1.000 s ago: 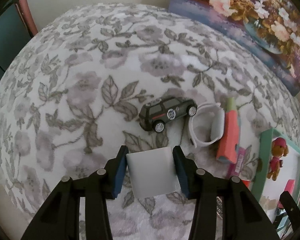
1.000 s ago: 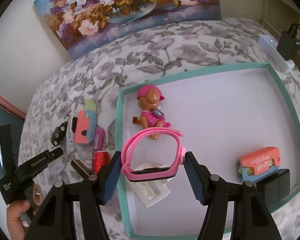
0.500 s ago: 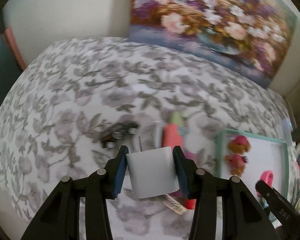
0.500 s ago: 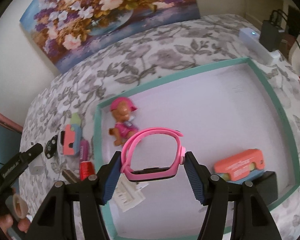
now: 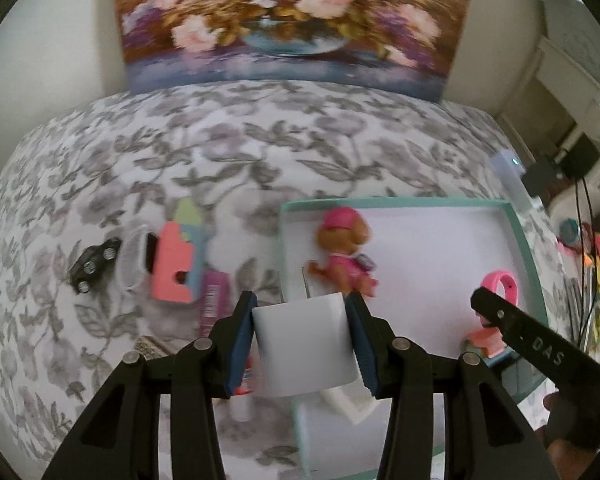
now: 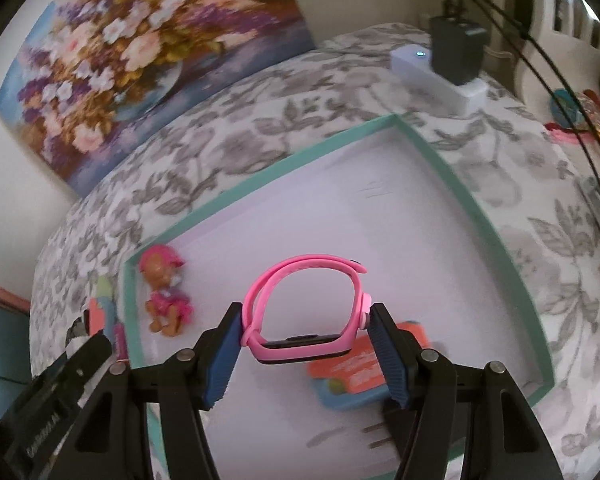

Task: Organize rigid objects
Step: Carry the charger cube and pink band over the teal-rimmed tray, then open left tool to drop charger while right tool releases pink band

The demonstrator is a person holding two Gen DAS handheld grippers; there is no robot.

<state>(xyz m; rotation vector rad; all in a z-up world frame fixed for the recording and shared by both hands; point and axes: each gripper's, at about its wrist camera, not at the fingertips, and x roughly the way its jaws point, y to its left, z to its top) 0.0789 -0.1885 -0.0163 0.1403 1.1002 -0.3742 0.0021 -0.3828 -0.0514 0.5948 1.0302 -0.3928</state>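
Pink watch, strap looped, pinched in R gripper; L gripper pinches white block.

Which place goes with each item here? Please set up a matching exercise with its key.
Things:
1. white block
2. pink watch
3. puppy figure
4. toy car

Places:
A. lying in the teal-rimmed tray
B. on the floral cloth outside the tray
C. clamped in the left gripper
D. clamped in the right gripper

Pairs: 1-C, 2-D, 3-A, 4-B

Your left gripper has carried the white block from beside the toy car to the tray's left rim.
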